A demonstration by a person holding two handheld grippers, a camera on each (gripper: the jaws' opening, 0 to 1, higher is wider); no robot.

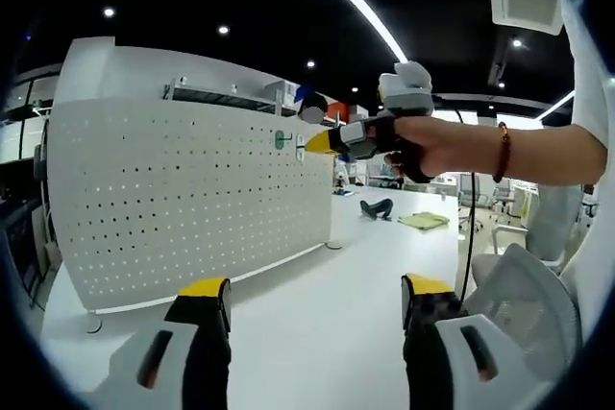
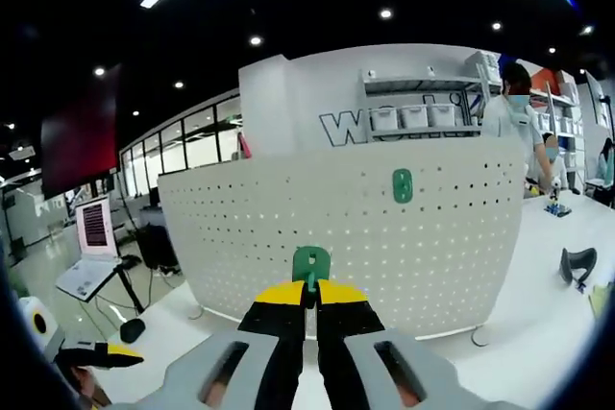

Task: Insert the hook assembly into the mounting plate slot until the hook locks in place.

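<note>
Right gripper [image 2: 309, 297] pinches green hook [image 2: 310, 264] — facing white pegboard [image 2: 288, 237].

Grey hand-held gripper [image 2: 309, 306] w/ black jaws, yellow tips, beaded bracelet [image 1: 503, 152] on wrist, black glove [image 1: 399, 146]

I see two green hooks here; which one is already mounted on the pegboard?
The green hook fixed high on the white pegboard; the other hook is pinched in the right tool.

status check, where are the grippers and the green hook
Right gripper shut on green hook, short of pegboard. Left gripper open, low over table. Green mounting plate on pegboard, path clear.
</note>
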